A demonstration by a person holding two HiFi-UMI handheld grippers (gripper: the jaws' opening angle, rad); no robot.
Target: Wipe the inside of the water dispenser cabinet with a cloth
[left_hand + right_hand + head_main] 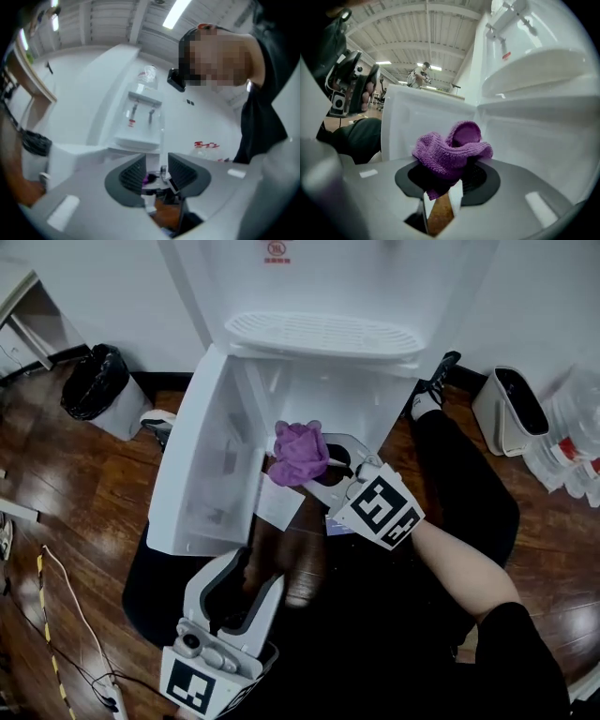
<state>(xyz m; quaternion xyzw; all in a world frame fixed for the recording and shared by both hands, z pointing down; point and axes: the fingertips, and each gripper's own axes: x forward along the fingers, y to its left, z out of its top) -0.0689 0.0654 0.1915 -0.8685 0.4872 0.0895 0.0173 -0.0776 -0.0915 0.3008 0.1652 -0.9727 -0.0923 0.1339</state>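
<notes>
The white water dispenser's cabinet [319,399] stands open, its door [202,460] swung out to the left. My right gripper [317,470] is shut on a bunched purple cloth [300,452] just in front of the cabinet's opening. In the right gripper view the cloth [450,147] sticks up from between the pads of the right gripper [450,166], with the cabinet's white inner wall [534,131] close behind it. My left gripper [251,570] hangs low and nearer to me, below the door, shut with nothing in it. Its own view shows the left gripper [157,171] aimed at the dispenser's front [140,117].
A drip tray [323,334] juts out above the cabinet. A black-lined bin [98,381] stands at the left and a white bin [511,409] at the right, with water bottles [572,446] beside it. A cable [56,596] lies on the wooden floor.
</notes>
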